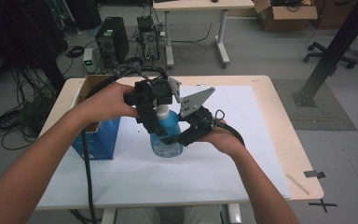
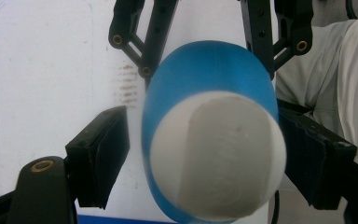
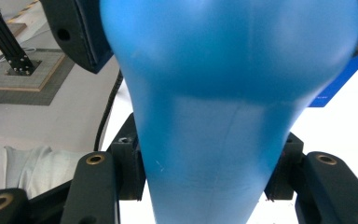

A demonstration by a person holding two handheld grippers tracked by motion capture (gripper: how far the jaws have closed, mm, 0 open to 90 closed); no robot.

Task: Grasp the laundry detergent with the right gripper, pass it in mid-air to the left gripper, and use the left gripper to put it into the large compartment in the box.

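The blue bottle (image 1: 167,135) stands upright on the white sheet of the tabletop (image 1: 261,154), near its middle, just right of a blue box (image 1: 98,137). Its white cap (image 2: 219,154) sits between the pads of the left tongs (image 1: 157,122), which come down from above; in the left gripper view the right pad looks to be against the cap while the left pad (image 2: 103,154) stands a little off, so that grip is not yet made. The right tongs (image 1: 179,138) pinch the bottle's body low down from the right side, both pads pressed on the blue plastic.

The step in hand looks like taking hold of the cap to turn it. To do it well, centre the left tongs so both pads meet the cap evenly, squeeze fully before twisting, and keep the right tongs firm and level so the bottle does not spin or tip.
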